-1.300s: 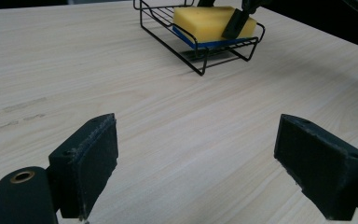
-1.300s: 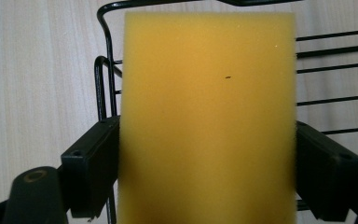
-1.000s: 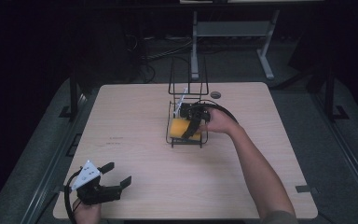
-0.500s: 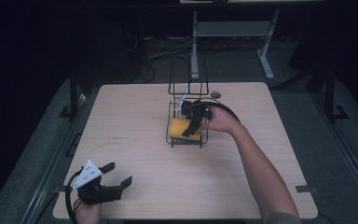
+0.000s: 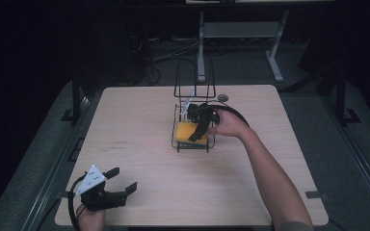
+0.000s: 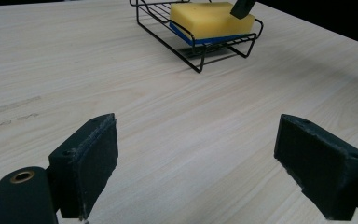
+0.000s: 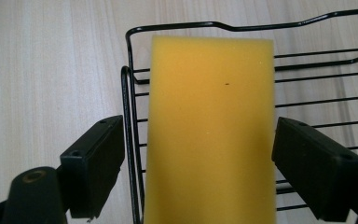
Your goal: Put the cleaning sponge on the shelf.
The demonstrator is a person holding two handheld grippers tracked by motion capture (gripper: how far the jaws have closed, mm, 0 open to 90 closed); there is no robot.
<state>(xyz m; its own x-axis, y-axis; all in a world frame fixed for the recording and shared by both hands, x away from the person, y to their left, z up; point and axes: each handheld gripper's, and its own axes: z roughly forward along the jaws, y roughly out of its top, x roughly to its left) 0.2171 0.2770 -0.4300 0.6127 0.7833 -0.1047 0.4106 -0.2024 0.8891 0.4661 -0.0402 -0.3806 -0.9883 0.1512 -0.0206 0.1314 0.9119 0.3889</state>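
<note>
The yellow sponge (image 7: 212, 130) lies flat in the wire rack (image 7: 129, 116); the right gripper (image 7: 198, 163) hovers above it with jaws apart — not yet clamped, so the grasp remains. Well short of the rack, the left gripper (image 6: 196, 172) rests idle, jaws apart too.

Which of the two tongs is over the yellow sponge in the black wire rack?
The right tongs, open above the yellow sponge; the left tongs are near the table's front edge.

No readable text, label, brand, number or sign shows anywhere.
</note>
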